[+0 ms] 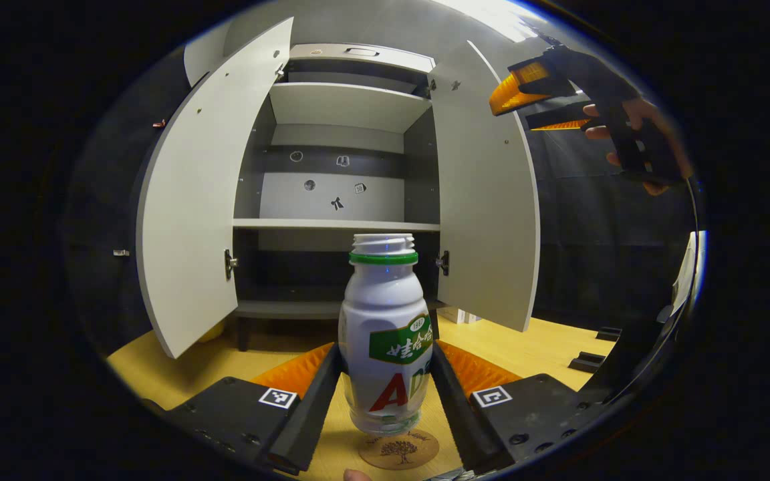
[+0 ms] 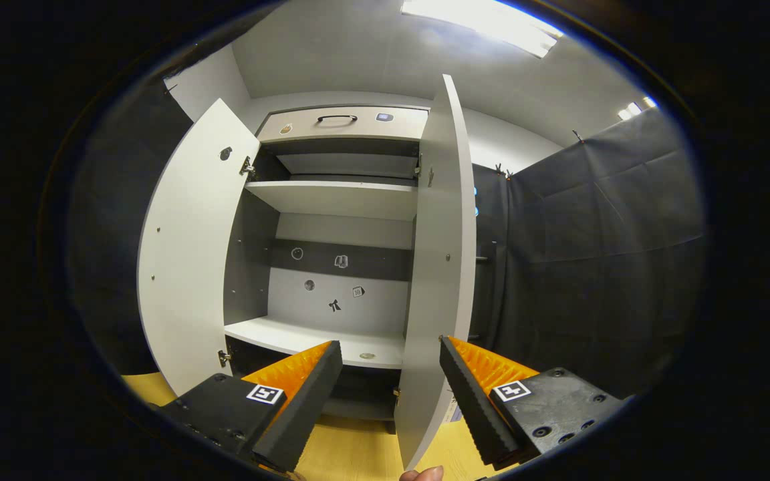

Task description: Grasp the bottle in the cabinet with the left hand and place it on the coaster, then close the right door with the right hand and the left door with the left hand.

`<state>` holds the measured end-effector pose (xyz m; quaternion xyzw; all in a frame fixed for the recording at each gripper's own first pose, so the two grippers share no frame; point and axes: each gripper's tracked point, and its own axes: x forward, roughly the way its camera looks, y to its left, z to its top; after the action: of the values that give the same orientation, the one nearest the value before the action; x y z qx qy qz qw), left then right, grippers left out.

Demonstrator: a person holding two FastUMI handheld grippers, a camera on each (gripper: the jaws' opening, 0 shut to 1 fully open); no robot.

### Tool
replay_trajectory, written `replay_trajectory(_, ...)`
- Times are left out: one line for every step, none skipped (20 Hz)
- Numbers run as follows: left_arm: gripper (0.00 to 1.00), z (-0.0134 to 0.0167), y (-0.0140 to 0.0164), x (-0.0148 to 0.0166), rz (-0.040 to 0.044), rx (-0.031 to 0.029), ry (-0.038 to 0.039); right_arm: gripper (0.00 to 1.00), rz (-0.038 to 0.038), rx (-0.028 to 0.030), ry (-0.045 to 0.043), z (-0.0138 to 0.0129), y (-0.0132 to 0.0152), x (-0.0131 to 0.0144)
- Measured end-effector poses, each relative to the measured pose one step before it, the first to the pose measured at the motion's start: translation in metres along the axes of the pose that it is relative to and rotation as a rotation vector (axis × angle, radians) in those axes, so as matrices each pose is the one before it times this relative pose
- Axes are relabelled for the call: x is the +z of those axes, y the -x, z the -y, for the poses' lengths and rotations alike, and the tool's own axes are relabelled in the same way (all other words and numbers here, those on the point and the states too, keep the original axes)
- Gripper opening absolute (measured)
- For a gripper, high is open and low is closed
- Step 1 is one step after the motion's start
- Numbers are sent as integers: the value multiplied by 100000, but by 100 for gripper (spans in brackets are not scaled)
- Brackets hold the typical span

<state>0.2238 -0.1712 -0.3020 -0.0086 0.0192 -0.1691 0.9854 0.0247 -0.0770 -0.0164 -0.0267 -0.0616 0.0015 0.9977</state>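
The left tongs [image 1: 385, 381] clamp the upright drink bottle [image 1: 385, 334], its base just above the cork coaster [image 1: 398, 449] on the desk [image 1: 525, 347], so the move is straight down. The right tongs [image 2: 390, 387] (fingers apart, empty) face the right door [image 2: 438, 267] edge-on.

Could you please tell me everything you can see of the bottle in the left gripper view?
The bottle is a small white plastic one with a rounded shoulder, a green ring at the neck and an open threaded mouth with no cap. A green and red label wraps its body. It stands upright between the left gripper's fingers, which press on both its sides. Its base sits at the round coaster on the yellow table; whether it rests on it or hangs just above, I cannot tell. The open cabinet stands behind.
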Motion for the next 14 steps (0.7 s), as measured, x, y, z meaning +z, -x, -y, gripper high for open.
replay_trajectory(80,225,-134,-949,-1106,-408,177,97,59,-625,-76,236,-105,-66)
replay_trajectory(80,292,-75,-925,-728,-1065,551,97,432,0,-109,40,-115,-11)
replay_trajectory(80,324,-101,-719,-618,-1167,239,98,44,-183,391,89,-38,-125)
replay_trajectory(80,256,-37,-867,-1248,-946,-419,97,49,-182,509,118,-195,-191)
replay_trajectory(80,223,124,-580,-596,-918,-325,98,-188,-464,549,132,-98,-163)
replay_trajectory(80,208,158,-538,-671,-556,-107,98,86,-795,401,221,-120,-54)
replay_trajectory(81,222,154,-366,-696,-626,233,98,-53,-896,236,267,-57,-128)
replay_trajectory(81,95,208,-350,-207,-165,11,98,-163,-904,-111,295,-58,-192)
replay_trajectory(80,62,-21,-279,-284,15,-322,98,-588,-573,-309,204,-8,-271)
replay_trajectory(80,-53,-68,-387,-403,-104,82,98,-745,-295,-237,107,-2,-293)
replay_trajectory(81,-178,-118,-290,-488,442,368,98,-530,-219,92,120,21,-175)
replay_trajectory(81,-166,-48,-295,-413,509,512,98,-310,-186,378,113,69,-121)
replay_trajectory(81,-151,-41,-324,-1159,499,509,98,90,-411,531,129,29,5)
replay_trajectory(83,-2,-67,-216,-945,18,589,98,225,-395,429,123,62,95)
